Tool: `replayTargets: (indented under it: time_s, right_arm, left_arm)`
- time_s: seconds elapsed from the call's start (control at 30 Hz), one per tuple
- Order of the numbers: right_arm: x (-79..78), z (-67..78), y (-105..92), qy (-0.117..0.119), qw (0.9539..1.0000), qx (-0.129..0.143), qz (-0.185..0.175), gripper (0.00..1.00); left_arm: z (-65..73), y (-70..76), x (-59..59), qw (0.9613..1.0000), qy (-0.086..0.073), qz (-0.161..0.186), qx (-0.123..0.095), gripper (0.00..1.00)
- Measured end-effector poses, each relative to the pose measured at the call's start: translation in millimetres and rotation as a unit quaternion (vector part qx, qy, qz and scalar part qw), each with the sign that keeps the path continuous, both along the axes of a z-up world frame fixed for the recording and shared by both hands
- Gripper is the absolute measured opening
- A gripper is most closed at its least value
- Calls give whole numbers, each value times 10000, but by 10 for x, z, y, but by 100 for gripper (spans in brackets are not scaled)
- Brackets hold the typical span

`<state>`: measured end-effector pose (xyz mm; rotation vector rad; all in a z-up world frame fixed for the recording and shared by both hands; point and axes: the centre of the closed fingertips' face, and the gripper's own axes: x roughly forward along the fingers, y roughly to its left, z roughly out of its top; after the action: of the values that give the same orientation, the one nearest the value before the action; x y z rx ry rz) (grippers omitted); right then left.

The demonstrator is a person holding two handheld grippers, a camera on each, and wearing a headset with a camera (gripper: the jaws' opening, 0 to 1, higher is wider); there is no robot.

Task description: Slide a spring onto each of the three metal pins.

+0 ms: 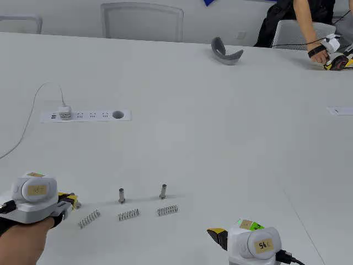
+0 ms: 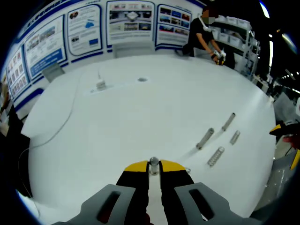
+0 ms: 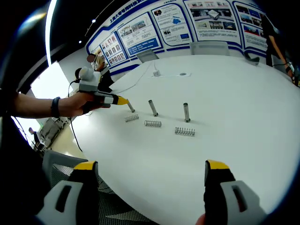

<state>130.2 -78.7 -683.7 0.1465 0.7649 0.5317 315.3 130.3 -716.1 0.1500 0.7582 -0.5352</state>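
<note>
Right gripper (image 3: 150,174) jaws wide apart; left gripper (image 2: 153,168) jaws tight around one metal pin (image 2: 153,163).

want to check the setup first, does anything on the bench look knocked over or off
Nothing is spilled or damaged. Two pins stand upright, and the three springs lie loose in a row before them. The only odd one is the third pin, clamped between the left gripper's jaws rather than standing free.
</note>
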Motion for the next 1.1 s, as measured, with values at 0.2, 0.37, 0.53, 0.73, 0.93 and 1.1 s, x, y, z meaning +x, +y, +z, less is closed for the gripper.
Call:
replayTargets:
  time_s: [0.2,0.37,0.53,0.73,0.93,1.1]
  right_arm:
    - [-9,-6,13,11,10000,11,14,95]
    - [-11,-12,9,14,10000,28,3,95]
    - [-13,-17,0,19,10000,27,-3,95]
    - [-27,-28,0,36,10000,32,-6,95]
    - [-40,-38,8,57,10000,40,2,95]
    - [-44,-44,8,57,10000,42,3,95]
  left_arm:
    - [-19,-6,-1,10000,-28,-73,59,7]
    - [-16,-17,-9,9998,-73,-157,141,8]
    - [-8,-31,-5,9995,-109,-219,199,8]
    - [-5,-52,0,9991,-133,-312,265,8]
    - [-5,-56,6,9987,-151,-370,317,8]
    - [-34,-33,-2,9991,-62,-302,296,8]
